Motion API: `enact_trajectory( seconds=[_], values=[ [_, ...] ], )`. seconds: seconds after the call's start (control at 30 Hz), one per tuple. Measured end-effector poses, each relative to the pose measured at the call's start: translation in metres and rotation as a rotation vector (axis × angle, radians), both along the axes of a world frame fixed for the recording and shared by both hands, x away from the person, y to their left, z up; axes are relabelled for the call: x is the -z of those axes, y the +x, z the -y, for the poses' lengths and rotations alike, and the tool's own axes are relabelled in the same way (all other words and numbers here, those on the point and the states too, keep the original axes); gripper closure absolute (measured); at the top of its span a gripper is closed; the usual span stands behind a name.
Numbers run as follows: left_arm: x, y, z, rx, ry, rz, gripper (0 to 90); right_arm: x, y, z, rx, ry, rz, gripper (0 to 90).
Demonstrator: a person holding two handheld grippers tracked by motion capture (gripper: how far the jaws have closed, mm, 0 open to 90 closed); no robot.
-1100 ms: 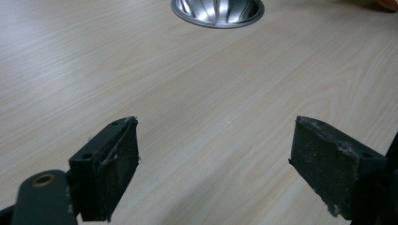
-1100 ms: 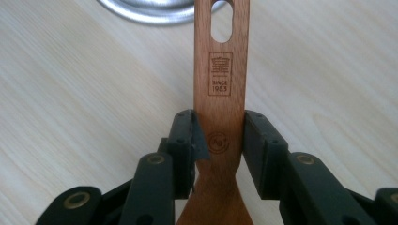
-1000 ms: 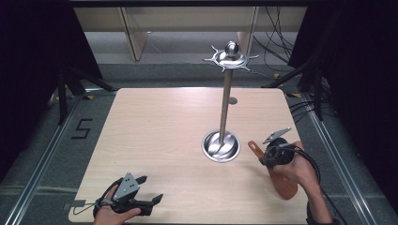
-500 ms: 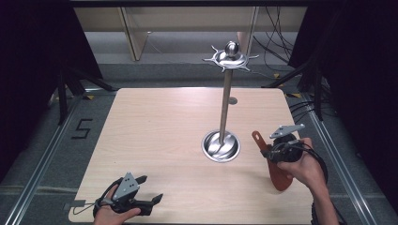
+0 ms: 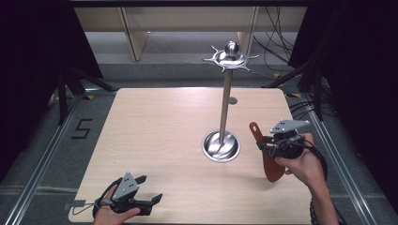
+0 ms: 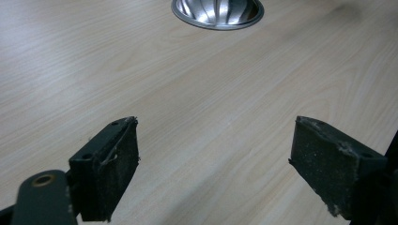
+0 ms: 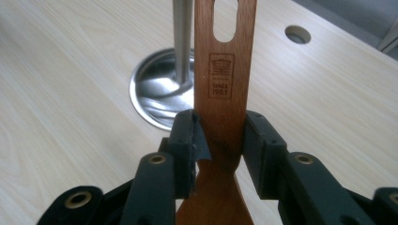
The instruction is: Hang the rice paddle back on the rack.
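Observation:
A steel utensil stand (image 5: 226, 93) rises from a round base (image 5: 220, 146) near the table's middle, with a hook crown (image 5: 230, 58) at its top. My right gripper (image 5: 265, 143) is shut on the handle of a brown wooden spatula (image 5: 267, 157), held above the table just right of the base. In the right gripper view the spatula's handle (image 7: 225, 70), with a slotted hole, points up beside the pole (image 7: 182, 37). My left gripper (image 5: 149, 191) rests open at the table's front left; its pads (image 6: 112, 168) have nothing between them, and the base (image 6: 217, 11) lies ahead.
The light wooden table (image 5: 155, 126) has a small round hole (image 5: 232, 100) behind the stand. Dark curtains, stands and cables flank both sides; a shelf unit stands beyond the far edge. A floor marking "5" (image 5: 80, 128) lies left of the table.
My right gripper has lifted the spatula off the table and tilted its handle upward, moving slightly back toward the stand. The left gripper has stayed put.

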State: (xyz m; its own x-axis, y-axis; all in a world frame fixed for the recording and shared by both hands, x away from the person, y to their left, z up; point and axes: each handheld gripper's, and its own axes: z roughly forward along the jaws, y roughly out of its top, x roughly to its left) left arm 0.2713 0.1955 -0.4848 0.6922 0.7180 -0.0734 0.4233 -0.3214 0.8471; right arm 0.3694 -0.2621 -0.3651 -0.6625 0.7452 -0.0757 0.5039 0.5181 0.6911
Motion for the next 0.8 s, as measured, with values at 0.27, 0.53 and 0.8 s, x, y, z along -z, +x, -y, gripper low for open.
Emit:
enact_trajectory(
  seconds=[0.27,0.53,0.8],
  values=[
    [0.001,0.000,0.000,0.009,0.012,0.004,14.9,-0.024,-0.010,-0.007,-0.012,0.069,0.097,67.1],
    [0.001,0.000,0.000,-0.005,0.010,0.000,14.9,-0.043,-0.012,-0.013,-0.025,0.130,0.143,67.1],
    [0.000,0.000,0.000,0.006,0.023,0.015,15.0,-0.062,-0.016,-0.016,-0.062,0.142,0.240,67.2]
  ],
)
